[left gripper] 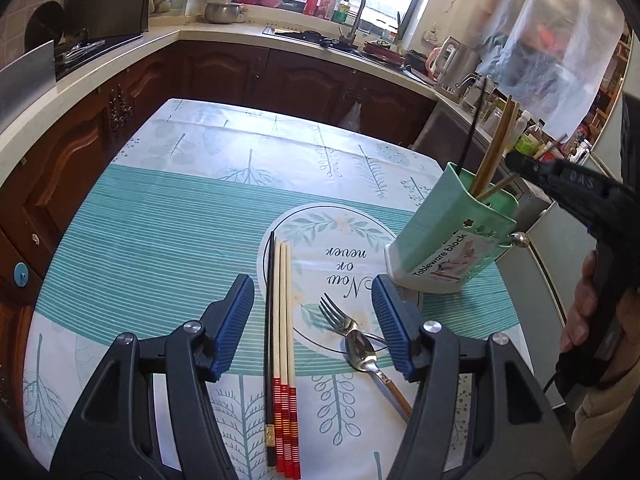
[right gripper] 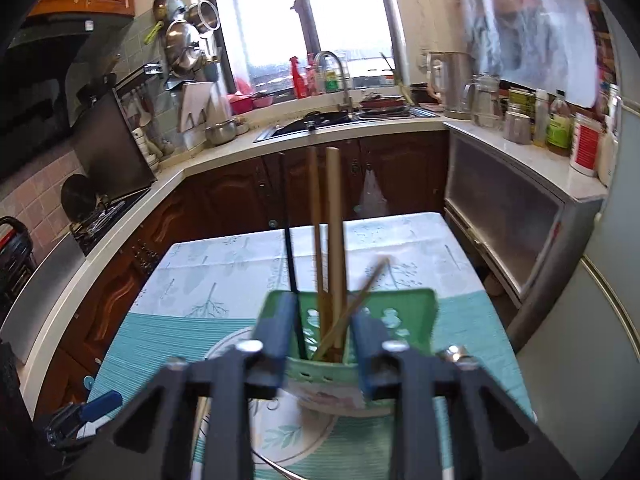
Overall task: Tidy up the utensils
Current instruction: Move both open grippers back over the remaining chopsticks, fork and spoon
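Observation:
A black chopstick and cream chopsticks with red-striped ends [left gripper: 280, 320] lie side by side on the table. A fork [left gripper: 334, 314] lies to their right, its handle under a spoon [left gripper: 360, 350]. My left gripper [left gripper: 312, 280] hovers open over them, its pads apart on either side and touching nothing. The green utensil holder [left gripper: 440, 220] stands at the right with tan chopsticks [left gripper: 494, 148] and a black stick [left gripper: 472, 128] upright in it. My right gripper [right gripper: 324, 308] sits just above the holder [right gripper: 412, 312], jaws apart, nothing pressed between the pads. A thin stick [right gripper: 372, 280] leans inside.
A leaf-print cloth [left gripper: 160, 220] covers the table, whose right edge lies just beyond the holder. A hand [left gripper: 580, 308] grips the right tool. Wooden cabinets [right gripper: 240, 196], a sink [right gripper: 320, 120] and a crowded counter with jars [right gripper: 560, 128] ring the table.

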